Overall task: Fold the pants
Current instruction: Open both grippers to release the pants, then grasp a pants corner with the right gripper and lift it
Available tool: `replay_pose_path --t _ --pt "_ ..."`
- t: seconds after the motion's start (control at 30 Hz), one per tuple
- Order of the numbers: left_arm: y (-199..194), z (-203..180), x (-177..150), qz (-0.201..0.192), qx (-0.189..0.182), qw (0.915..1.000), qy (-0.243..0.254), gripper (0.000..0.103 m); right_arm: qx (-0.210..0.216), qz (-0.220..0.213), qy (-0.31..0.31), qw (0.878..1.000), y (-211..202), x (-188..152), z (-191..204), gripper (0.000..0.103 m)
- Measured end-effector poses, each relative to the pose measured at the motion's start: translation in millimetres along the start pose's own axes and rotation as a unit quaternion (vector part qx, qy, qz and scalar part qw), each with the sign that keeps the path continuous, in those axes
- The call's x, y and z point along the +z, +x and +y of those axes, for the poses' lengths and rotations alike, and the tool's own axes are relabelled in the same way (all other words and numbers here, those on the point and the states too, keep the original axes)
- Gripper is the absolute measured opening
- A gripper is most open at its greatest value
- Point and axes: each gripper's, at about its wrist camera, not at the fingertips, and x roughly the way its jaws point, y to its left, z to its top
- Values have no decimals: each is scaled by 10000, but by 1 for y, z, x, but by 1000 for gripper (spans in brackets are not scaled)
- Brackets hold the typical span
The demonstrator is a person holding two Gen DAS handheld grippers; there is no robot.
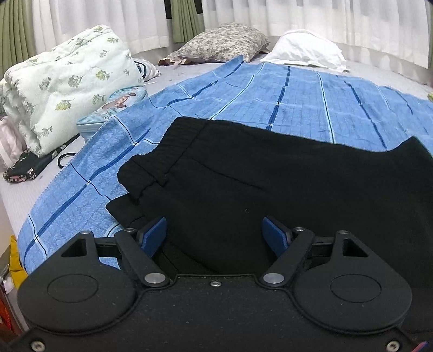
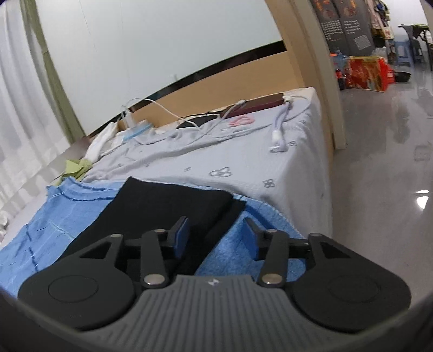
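L gripper (image 1: pixel 213 232) sits low over the pants (image 1: pixel 270 184), pointing along the bed (image 1: pixel 16 200) toward the curtains (image 1: pixel 324 19). Jaws released, spread wide, blue pads (image 1: pixel 154 235) apart w/ black cloth between and under them; nothing gripped. R gripper (image 2: pixel 216 232) also low, aimed toward the bed's far corner, tilted a bit. Jaws released too: left pad over the pants' edge, right pad over the blanket (image 2: pixel 232 251); holding nothing.

Pants lie flat on the blue checked blanket, folded, black. In the L view the waistband (image 1: pixel 151 168) end is at left w/ layers stacked; in the R view a narrower layer edge (image 2: pixel 230 216) pokes out beside the top layer.

Further out, L view: folded floral quilt (image 1: pixel 67 89) and a small pouch (image 1: pixel 113 111) left of the blanket, then two pillows (image 1: pixel 224 43) by the curtains. R view: grey sheet (image 2: pixel 243 162), cables (image 2: pixel 281 127) and a phone (image 2: pixel 257 104) near the bed's far edge, then wall (image 2: pixel 148 40) & shiny floor (image 2: pixel 392 162).
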Motion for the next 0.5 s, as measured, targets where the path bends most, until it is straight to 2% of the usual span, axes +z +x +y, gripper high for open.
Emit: replay_pose_path --t 0.13,0.27,0.3,0.5 --pt "-15 -6 4 -104 -326 9994 -6 77 213 3 -125 9997 1 -1 8 53" --pt "-32 -24 6 -200 -690 9972 185 78 173 69 -184 9997 12 0 13 55" --pt "-35 -30 5 -195 -811 9962 238 78 131 45 -141 9998 13 1 13 61" --pt "-42 -67 -6 -121 -1261 9897 659 78 167 148 155 9996 16 5 6 59"
